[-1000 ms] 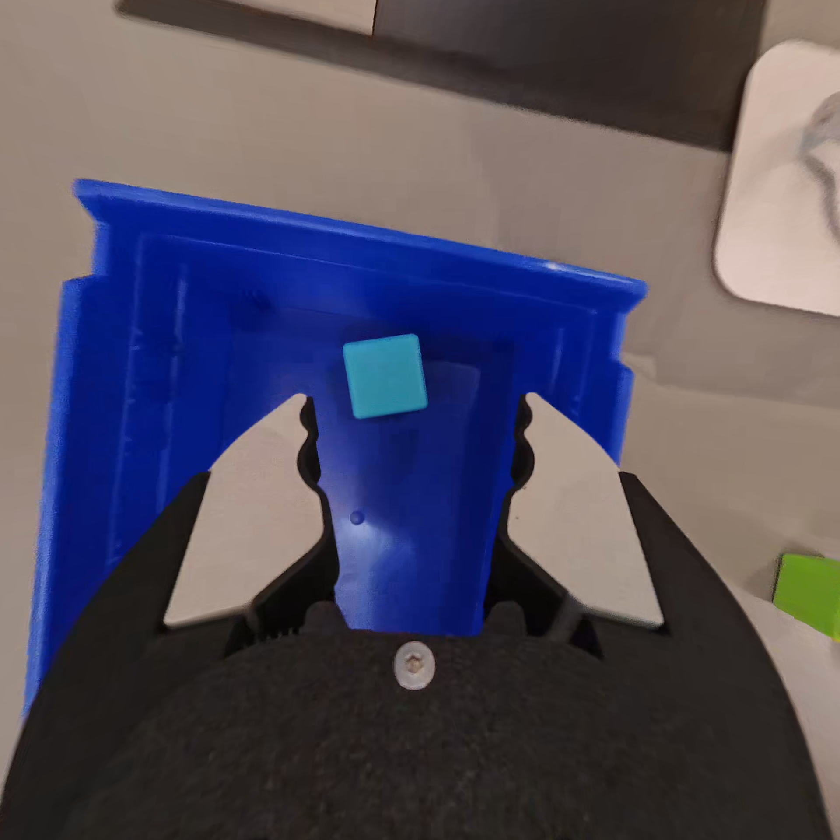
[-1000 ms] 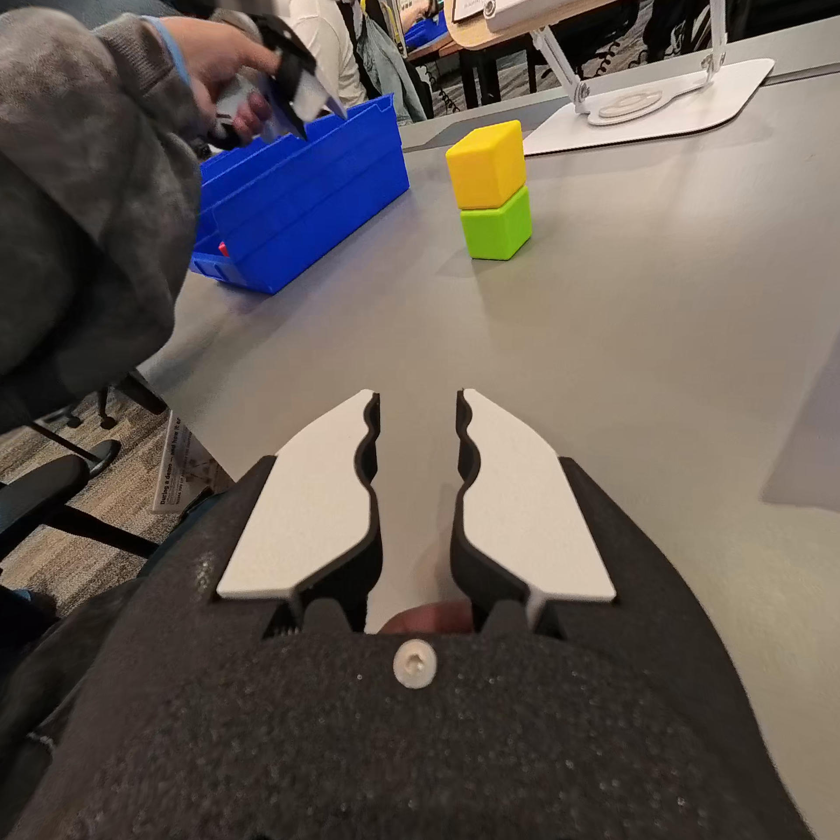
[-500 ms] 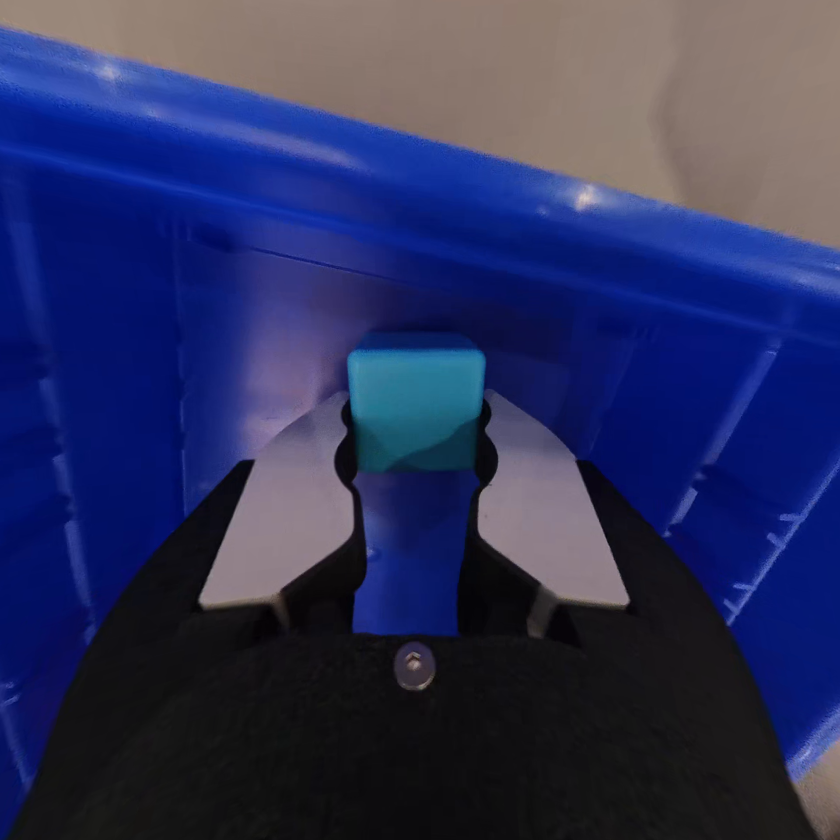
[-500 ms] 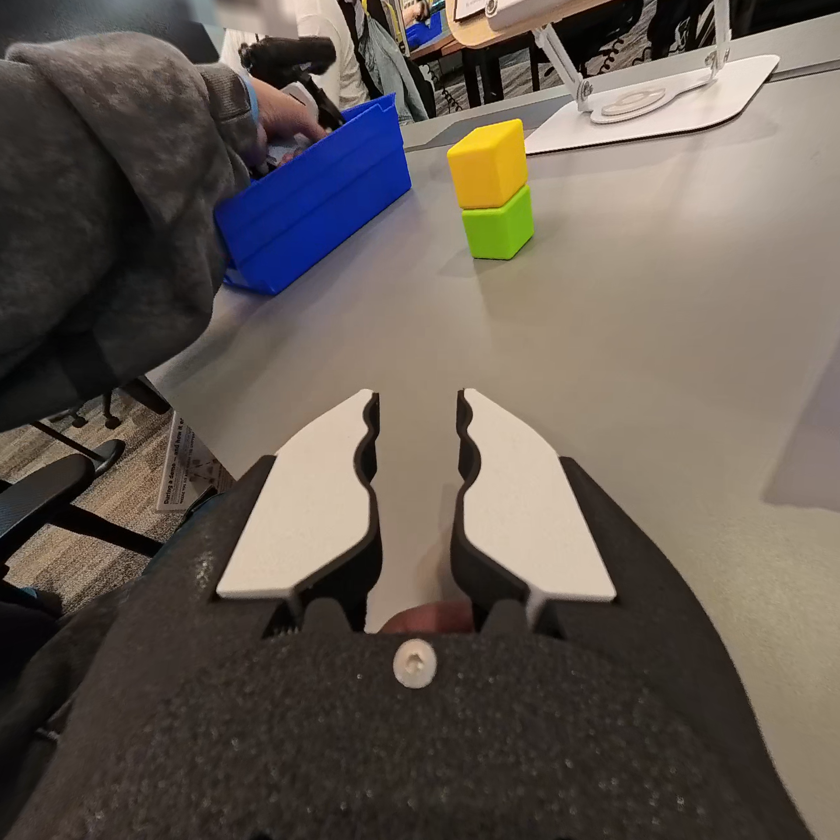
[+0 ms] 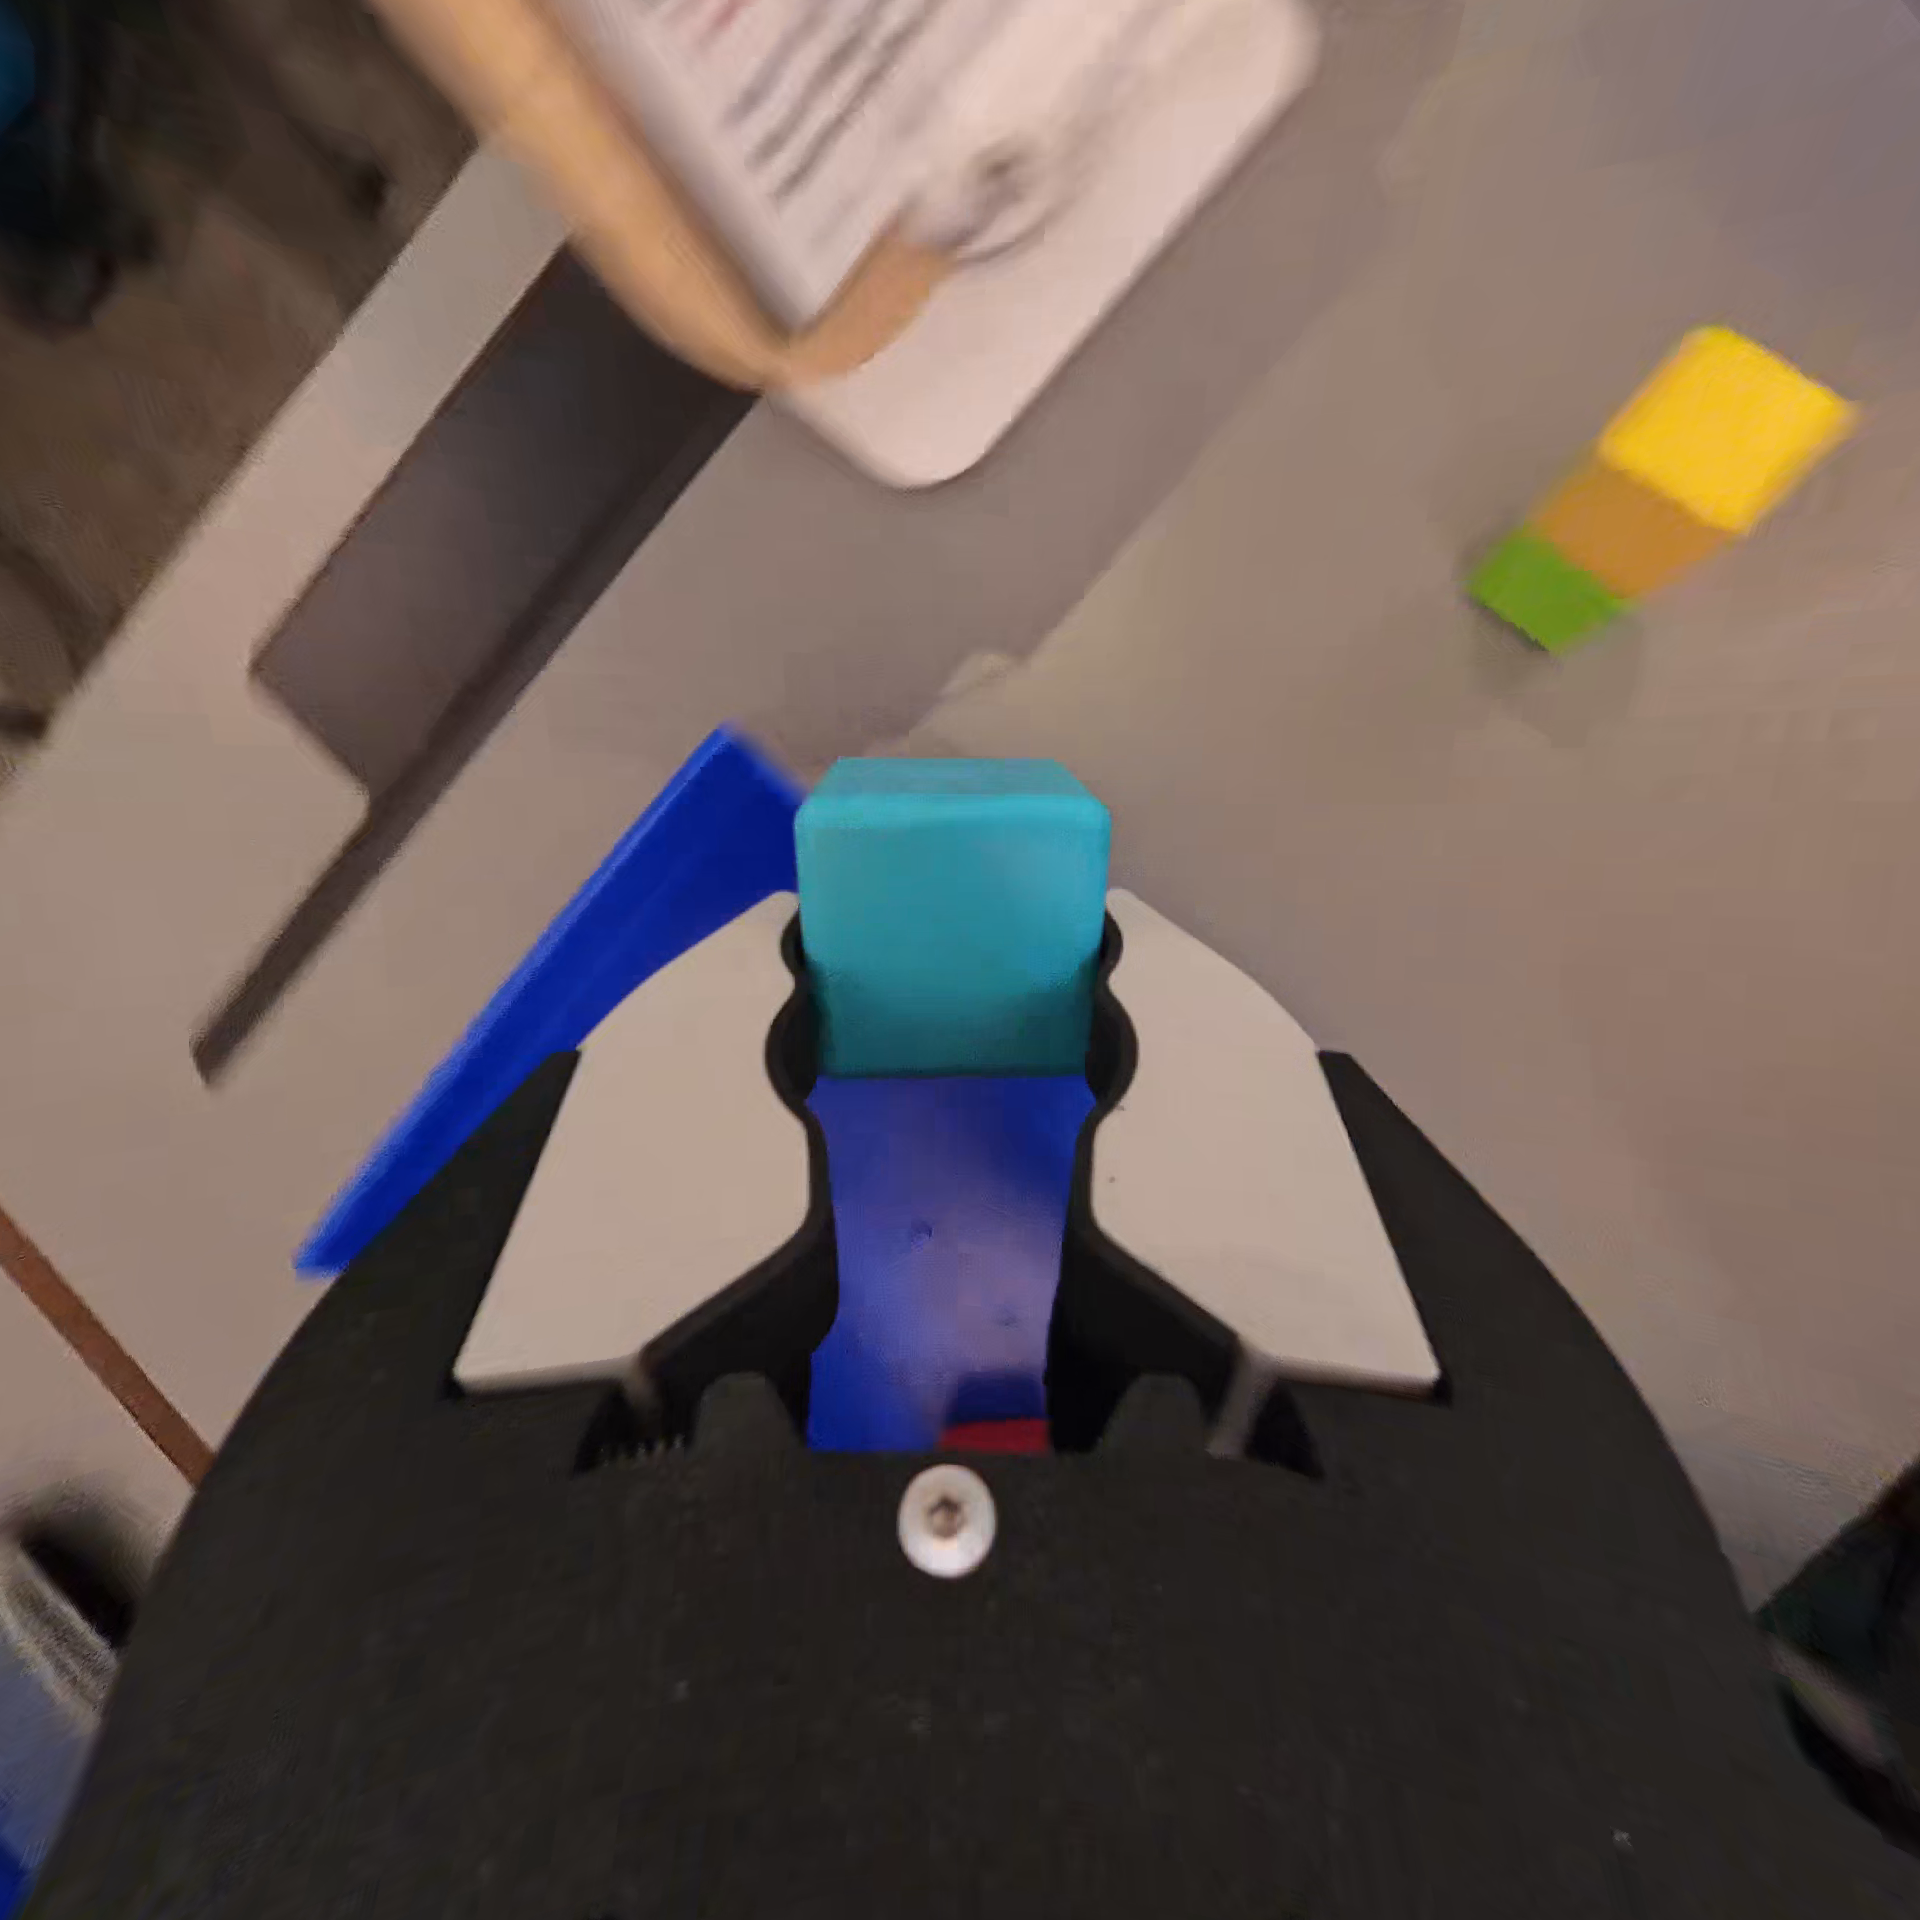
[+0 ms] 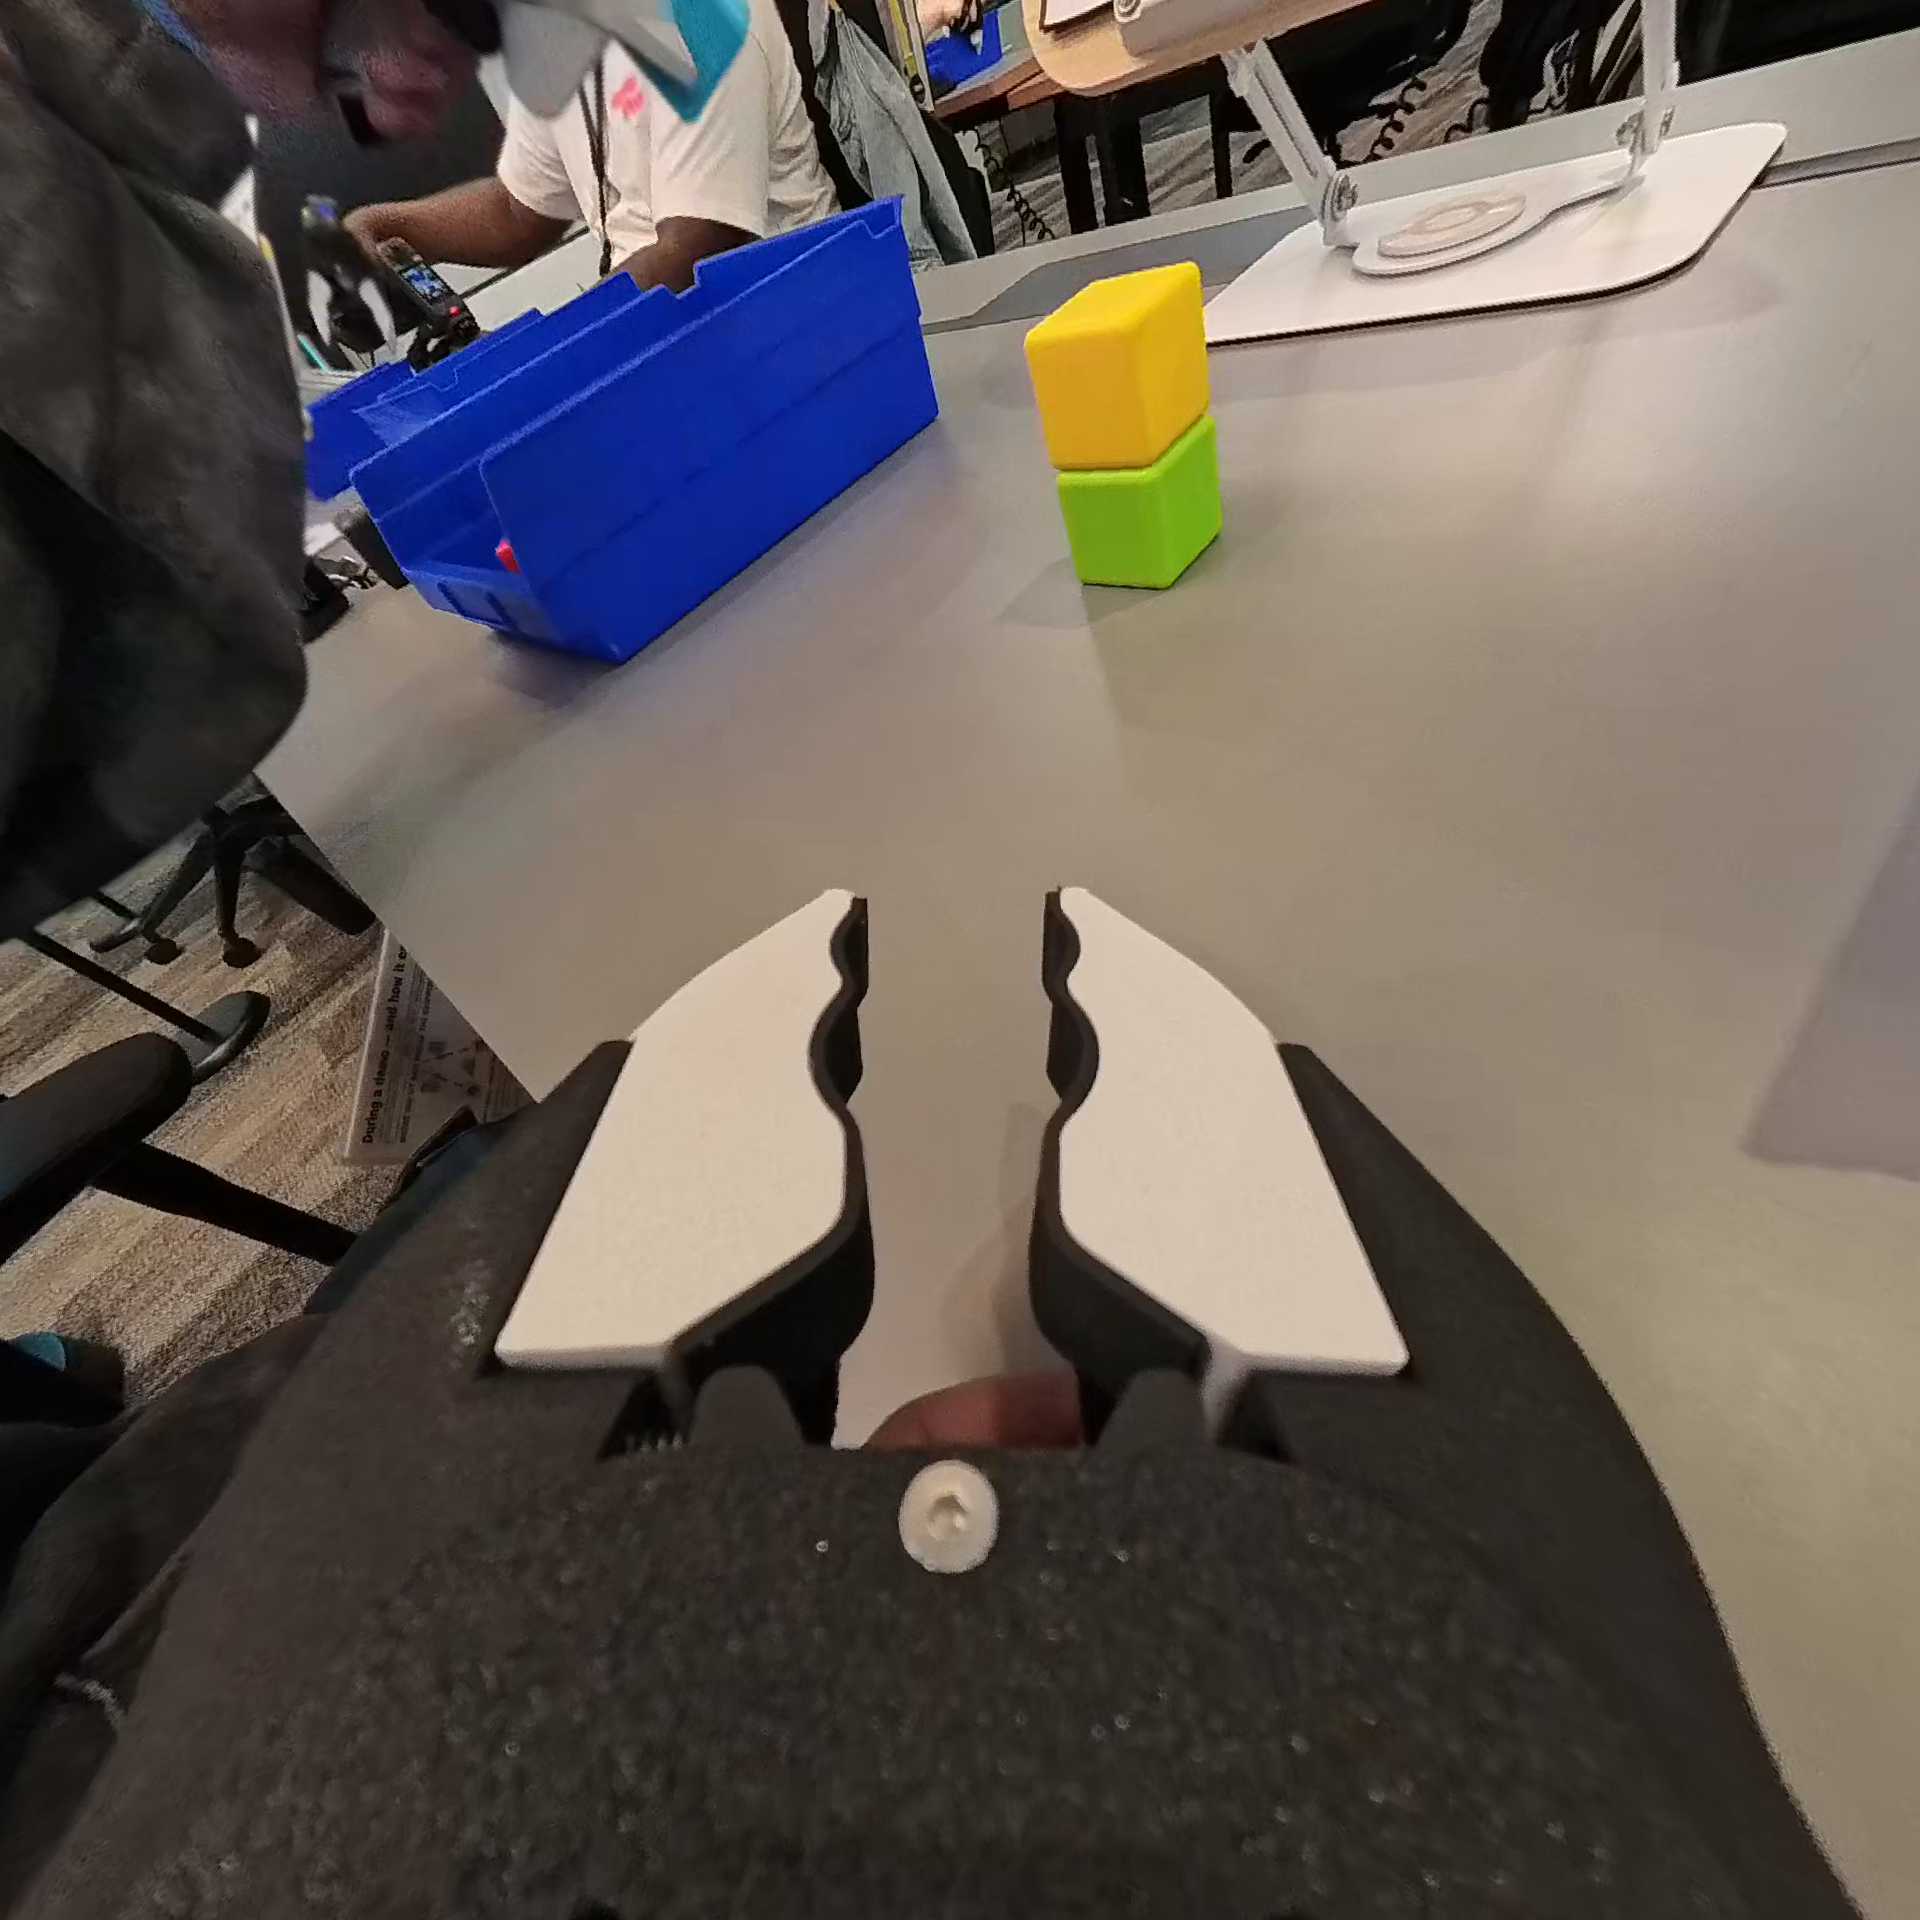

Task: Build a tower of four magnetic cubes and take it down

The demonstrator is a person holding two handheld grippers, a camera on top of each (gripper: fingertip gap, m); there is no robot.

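Judging from the table, the build is reckoned about half done: a yellow cube (image 6: 1120, 364) is stacked squarely on a green cube (image 6: 1141, 501) toward the far middle of the table (image 6: 1455, 779), and a third, teal cube (image 5: 951, 914) is held aloft in the left gripper (image 5: 951, 997), pinched between its fingertips so that its far half projects beyond them. That gripper is seen above the bin (image 6: 665, 457), whose blue floor shows through the gap behind the cube, while the two-cube stack lies well apart to its right. A small red object (image 6: 506, 555), possibly the fourth cube, is glimpsed in the open near end of the bin; what it is cannot be told for certain. Left to do, by this reading, are the placing of the teal cube, the fetching and placing of a fourth, and the whole take-down. The right gripper (image 6: 954, 914) is held low over the near edge of the table with a moderate gap between its fingers and nothing in them. The table is plain grey and matte, with a white flat-based stand (image 6: 1507, 229) at its far right corner. Beyond the far edge, other desks, office chairs, cables and a seated person are seen; patterned carpet and a sheet of paper (image 6: 416, 1060) are visible past the left edge.
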